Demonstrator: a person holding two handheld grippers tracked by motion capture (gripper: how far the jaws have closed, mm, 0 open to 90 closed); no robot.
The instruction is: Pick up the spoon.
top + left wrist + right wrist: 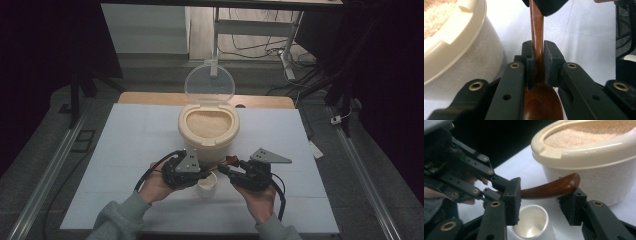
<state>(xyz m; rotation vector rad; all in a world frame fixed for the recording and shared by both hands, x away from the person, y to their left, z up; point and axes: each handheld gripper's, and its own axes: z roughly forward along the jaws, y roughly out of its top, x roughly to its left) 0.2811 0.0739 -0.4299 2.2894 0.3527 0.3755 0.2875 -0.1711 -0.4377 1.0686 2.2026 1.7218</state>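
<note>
Your left gripper [538, 62] squeezes the neck of the wooden spoon [537, 37], just above its bowl. Your right gripper [544, 202] has its jaws spread wide around the spoon's handle end. The spoon hangs over the small white cup [530, 225], near the rice tub [208, 127].

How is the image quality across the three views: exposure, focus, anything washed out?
High view: dim, with dark surroundings; the table is evenly lit. Left gripper view: the table is overexposed to near white, the wooden spoon fairly sharp, the nearest gripper parts soft. Right gripper view: the rice container and small white cup are slightly soft, the background black.
</note>
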